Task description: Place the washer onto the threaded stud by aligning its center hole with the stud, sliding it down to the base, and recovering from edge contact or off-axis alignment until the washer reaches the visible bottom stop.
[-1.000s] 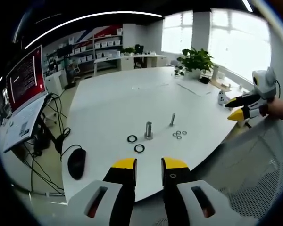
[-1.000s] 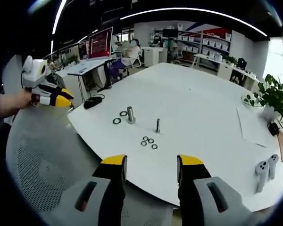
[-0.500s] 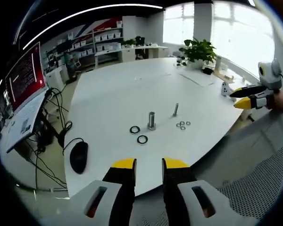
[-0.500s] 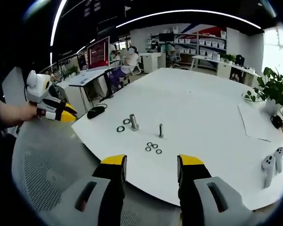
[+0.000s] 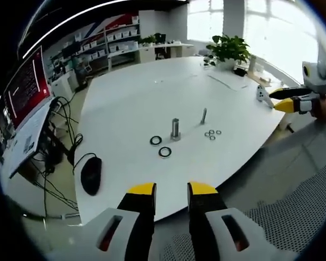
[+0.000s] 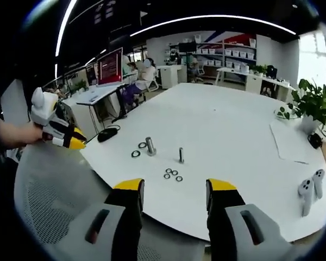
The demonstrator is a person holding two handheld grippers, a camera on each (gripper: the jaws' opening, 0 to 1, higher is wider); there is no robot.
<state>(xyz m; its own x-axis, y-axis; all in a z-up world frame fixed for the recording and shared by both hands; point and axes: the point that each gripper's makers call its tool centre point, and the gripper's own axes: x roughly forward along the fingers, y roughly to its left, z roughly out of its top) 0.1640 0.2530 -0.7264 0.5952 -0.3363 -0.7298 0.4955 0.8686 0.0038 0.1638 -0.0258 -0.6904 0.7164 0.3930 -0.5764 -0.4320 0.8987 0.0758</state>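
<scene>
On the white table (image 5: 130, 103), out past both my grippers, sit the parts I need: a thick stud (image 5: 175, 129) standing upright, two dark ring washers (image 5: 160, 146) just beside its base on the near-left side in the left gripper view, a thinner stud (image 5: 203, 115) off to its right, and a cluster of small washers (image 5: 212, 134) near the thin one. From the right gripper view the same layout reads with the thick stud (image 6: 149, 145) left of the thin stud (image 6: 181, 155) and the small washers (image 6: 172, 174) nearest me.

My left gripper (image 5: 171, 189) has its jaws set narrowly apart with nothing between them; my right gripper (image 6: 175, 186) stands wider, also empty. Both hang off the table edge, well apart from the parts, above a mesh chair seat (image 6: 49, 206).

I judge this as the very start: no washer is picked yet, and none sits on either stud. My next move calls for bringing one gripper in over a washer and pinching its rim, since flat rings lying flush on a smooth top offer little to grab.

The studs look like grey metal, cylindrical. The dark rings seem matte, perhaps rubber or blackened steel; I cannot tell which. A black mouse (image 5: 90, 175) lies far left of the thick stud
</scene>
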